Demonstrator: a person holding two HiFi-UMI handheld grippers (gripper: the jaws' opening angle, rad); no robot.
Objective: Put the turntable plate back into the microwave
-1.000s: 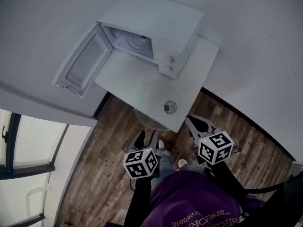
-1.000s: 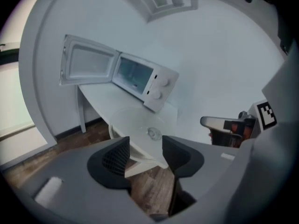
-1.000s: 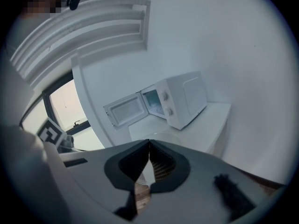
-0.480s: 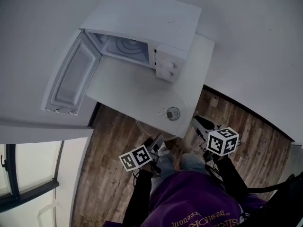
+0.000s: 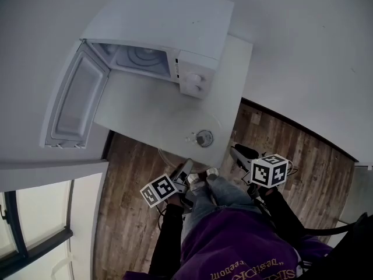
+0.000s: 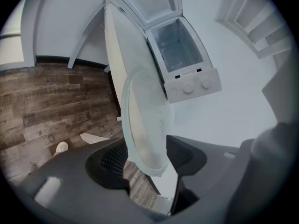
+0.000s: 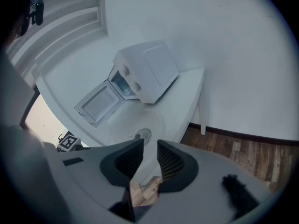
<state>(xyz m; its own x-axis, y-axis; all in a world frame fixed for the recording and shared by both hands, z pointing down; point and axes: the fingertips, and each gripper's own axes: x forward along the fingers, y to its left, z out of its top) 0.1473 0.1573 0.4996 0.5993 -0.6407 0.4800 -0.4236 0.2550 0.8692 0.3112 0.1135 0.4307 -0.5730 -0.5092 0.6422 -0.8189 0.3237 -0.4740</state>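
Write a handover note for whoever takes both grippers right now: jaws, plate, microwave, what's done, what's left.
Left gripper: jaws wide and closing, with the near rim of the plate between them, not clamped yet.
Right gripper: jaws opening, nothing between them, short of the plate.
The plate lies flat on the table in front of the microwave; its door stands open.
Done: nothing put back.
Left: grip, lift, set plate inside.
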